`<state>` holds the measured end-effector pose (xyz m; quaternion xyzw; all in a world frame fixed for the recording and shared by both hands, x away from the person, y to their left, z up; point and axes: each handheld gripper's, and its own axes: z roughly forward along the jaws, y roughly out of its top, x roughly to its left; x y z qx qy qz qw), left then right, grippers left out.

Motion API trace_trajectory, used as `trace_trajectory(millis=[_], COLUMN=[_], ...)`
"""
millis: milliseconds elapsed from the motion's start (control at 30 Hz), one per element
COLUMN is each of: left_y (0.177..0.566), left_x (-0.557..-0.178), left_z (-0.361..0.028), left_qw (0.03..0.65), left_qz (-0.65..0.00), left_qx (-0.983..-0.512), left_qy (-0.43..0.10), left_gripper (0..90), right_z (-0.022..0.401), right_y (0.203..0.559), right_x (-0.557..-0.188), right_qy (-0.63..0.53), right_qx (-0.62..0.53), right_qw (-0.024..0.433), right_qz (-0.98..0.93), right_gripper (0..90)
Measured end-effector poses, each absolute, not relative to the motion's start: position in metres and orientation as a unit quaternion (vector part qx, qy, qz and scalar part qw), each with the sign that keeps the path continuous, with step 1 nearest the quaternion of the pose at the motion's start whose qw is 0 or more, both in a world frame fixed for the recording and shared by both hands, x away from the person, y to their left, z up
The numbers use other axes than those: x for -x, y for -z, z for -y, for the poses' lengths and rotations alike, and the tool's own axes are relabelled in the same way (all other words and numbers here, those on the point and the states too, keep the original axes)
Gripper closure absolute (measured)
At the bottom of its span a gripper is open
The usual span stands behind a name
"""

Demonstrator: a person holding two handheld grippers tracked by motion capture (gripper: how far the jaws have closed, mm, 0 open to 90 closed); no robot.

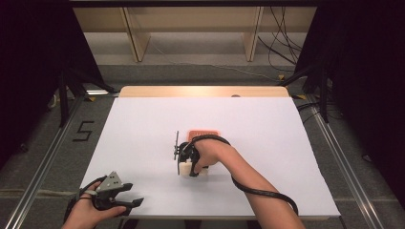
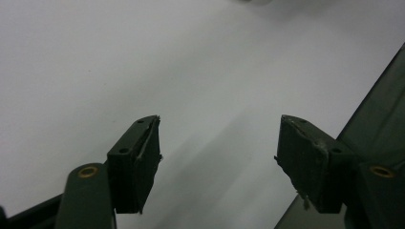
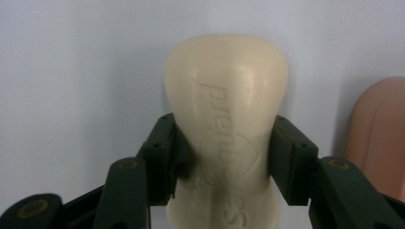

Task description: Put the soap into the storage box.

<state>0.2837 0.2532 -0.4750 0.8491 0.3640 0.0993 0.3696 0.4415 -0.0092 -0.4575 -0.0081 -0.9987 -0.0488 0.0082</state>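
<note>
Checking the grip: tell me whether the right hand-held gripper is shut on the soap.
Shut on the soap: right hand-held gripper pads press both its sides.

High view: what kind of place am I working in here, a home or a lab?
Most likely a lab recording bay: a white-covered table on grey carpet, metal rails along the floor, loose cables behind, and dark curtains at both sides.

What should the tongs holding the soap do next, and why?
Probably lift a little. The right tongs are already shut on the cream-coloured bar of soap with raised lettering, one pad pressing each side, and it lies on the white table. The pinkish-orange soap dish sits just beside it, a likely place to carry it. The left tongs rest open, apart.
</note>
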Motion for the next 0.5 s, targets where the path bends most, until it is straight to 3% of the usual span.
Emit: trace_trajectory(millis=[500], left_y=[0.4746], left_x=[-0.2853], left_z=[-0.2543], left_qw=[0.368], left_qz=[-0.361], left_qx=[-0.85], left_qy=[-0.108], left_gripper=[31.0], right_z=[0.0126], right_y=[0.4525], right_x=[-0.4442], right_qy=[0.07], right_qx=[0.059], right_qw=[0.012], right_qz=[0.996], right_gripper=[50.7])
